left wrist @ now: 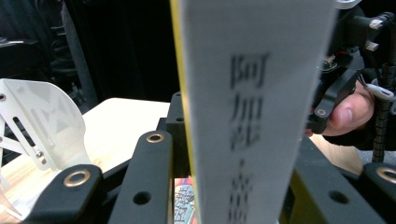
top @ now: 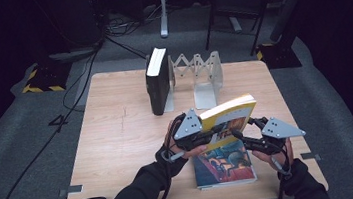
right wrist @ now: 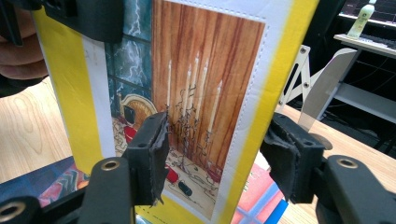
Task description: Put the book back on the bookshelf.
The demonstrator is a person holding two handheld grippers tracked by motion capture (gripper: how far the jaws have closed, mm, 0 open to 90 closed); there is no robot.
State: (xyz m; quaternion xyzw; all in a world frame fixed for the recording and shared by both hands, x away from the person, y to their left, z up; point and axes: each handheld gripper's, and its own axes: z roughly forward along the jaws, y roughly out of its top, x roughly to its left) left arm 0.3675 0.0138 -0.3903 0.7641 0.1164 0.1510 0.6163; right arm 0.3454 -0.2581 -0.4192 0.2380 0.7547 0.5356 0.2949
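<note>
A yellow book (top: 229, 114) is held above the table (top: 118, 136) in the lower centre of the high view, just over a second book (top: 225, 167) that lies flat beneath it. The left gripper (top: 204, 137) is clamped on the yellow book: in the left gripper view the white spine (left wrist: 257, 112) runs up the middle of the frame with the black jaws pressed against both sides. The right gripper (top: 249, 139) sits at the book's right edge; in the right gripper view the pictured cover (right wrist: 187, 102) lies across the frame and its yellow-bordered edge stands between the two pads (right wrist: 156, 154), but whether the pads press on it cannot be told.

In the upper centre of the high view a black book (top: 156, 81) stands upright against a metal expanding rack (top: 197, 74), well apart from the grippers. Nothing lies on the table between the held book and the rack. A chair (top: 237, 12) stands behind the table at the top of the frame, and cables (top: 44, 145) trail over the floor at the left
</note>
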